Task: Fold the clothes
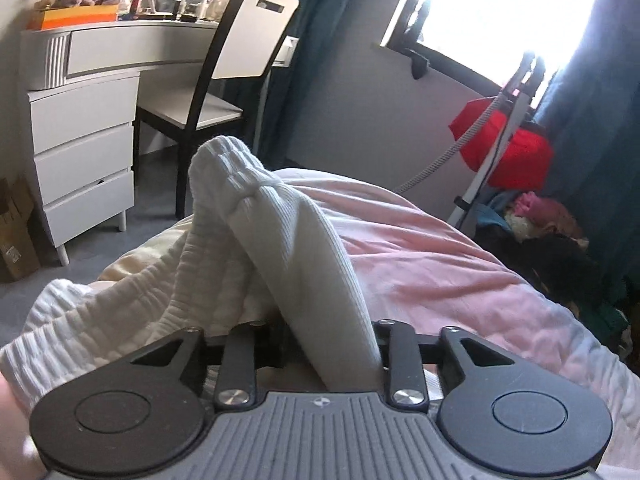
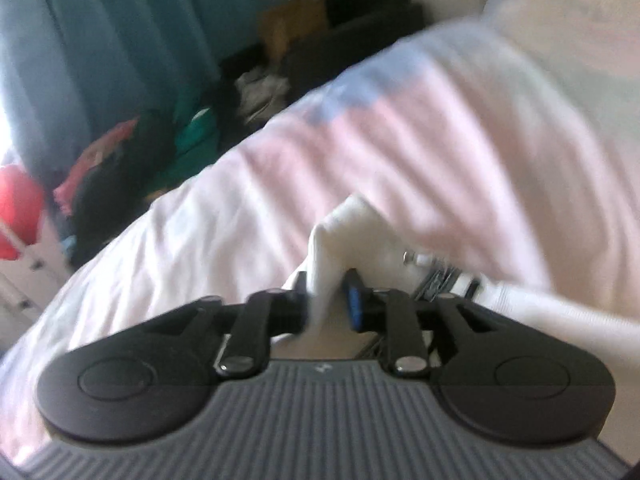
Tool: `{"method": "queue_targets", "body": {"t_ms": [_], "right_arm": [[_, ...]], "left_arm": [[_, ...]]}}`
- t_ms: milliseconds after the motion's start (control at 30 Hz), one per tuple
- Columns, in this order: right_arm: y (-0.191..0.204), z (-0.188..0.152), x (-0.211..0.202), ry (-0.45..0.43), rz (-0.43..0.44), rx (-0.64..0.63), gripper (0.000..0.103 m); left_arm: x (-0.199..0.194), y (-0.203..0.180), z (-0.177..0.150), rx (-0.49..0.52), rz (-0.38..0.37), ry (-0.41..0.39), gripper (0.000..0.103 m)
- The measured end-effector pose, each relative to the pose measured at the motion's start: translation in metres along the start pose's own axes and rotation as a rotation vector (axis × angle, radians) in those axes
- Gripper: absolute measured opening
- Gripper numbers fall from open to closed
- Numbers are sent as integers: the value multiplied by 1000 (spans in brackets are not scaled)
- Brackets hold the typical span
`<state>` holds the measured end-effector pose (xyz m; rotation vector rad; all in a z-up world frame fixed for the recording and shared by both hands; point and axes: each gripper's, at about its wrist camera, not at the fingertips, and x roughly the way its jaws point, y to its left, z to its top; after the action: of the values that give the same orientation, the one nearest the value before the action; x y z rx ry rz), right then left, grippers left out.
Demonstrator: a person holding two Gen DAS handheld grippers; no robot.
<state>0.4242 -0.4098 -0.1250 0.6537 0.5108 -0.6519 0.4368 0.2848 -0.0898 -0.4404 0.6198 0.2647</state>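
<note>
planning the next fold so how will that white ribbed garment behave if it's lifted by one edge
Probably floppy: the white ribbed garment already sags in loose folds over the left gripper. Likely light for its size, as thin knit. It should grip rather than slide on the pink bedcover, so dragging may bunch it.

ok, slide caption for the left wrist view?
White ribbed garment draped between the left gripper jaws above a pink bedspread.

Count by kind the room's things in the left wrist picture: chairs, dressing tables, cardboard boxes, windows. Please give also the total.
Chair: 1
Dressing table: 1
Cardboard box: 1
Window: 1
Total: 4
</note>
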Motion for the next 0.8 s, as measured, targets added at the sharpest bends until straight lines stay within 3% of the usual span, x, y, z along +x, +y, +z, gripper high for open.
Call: {"method": "queue_targets", "body": {"t_ms": [33, 100, 200, 267, 367, 500, 600, 700, 733, 800], "right_arm": [[-6, 0, -10, 1, 39, 23, 44], [-16, 0, -30, -2, 105, 68, 76], [-34, -7, -72, 0, 212, 129, 75], [-45, -18, -100, 21, 267, 156, 76], [-65, -44, -141, 75, 351, 187, 76], [-83, -82, -171, 219, 405, 237, 76], [-96, -107, -171, 323, 432, 319, 76], [-103, -132, -152, 433, 463, 411, 76], [-102, -135, -146, 438, 464, 404, 76], [-100, -132, -139, 349, 449, 395, 76]], "left_arm": [[-7, 6, -1, -1, -14, 3, 46], [-27, 12, -4, 1, -52, 9, 56], [-67, 22, -15, -10, -110, 0, 76], [-92, 32, -27, -35, -141, 4, 81], [-124, 54, -47, -98, -171, 41, 82], [-139, 95, -76, -362, -190, 166, 82], [-133, 115, -88, -485, -195, 199, 82], [-117, 119, -91, -514, -199, 200, 76], [-111, 118, -91, -524, -200, 188, 74], [-99, 117, -90, -540, -204, 162, 70]]}}
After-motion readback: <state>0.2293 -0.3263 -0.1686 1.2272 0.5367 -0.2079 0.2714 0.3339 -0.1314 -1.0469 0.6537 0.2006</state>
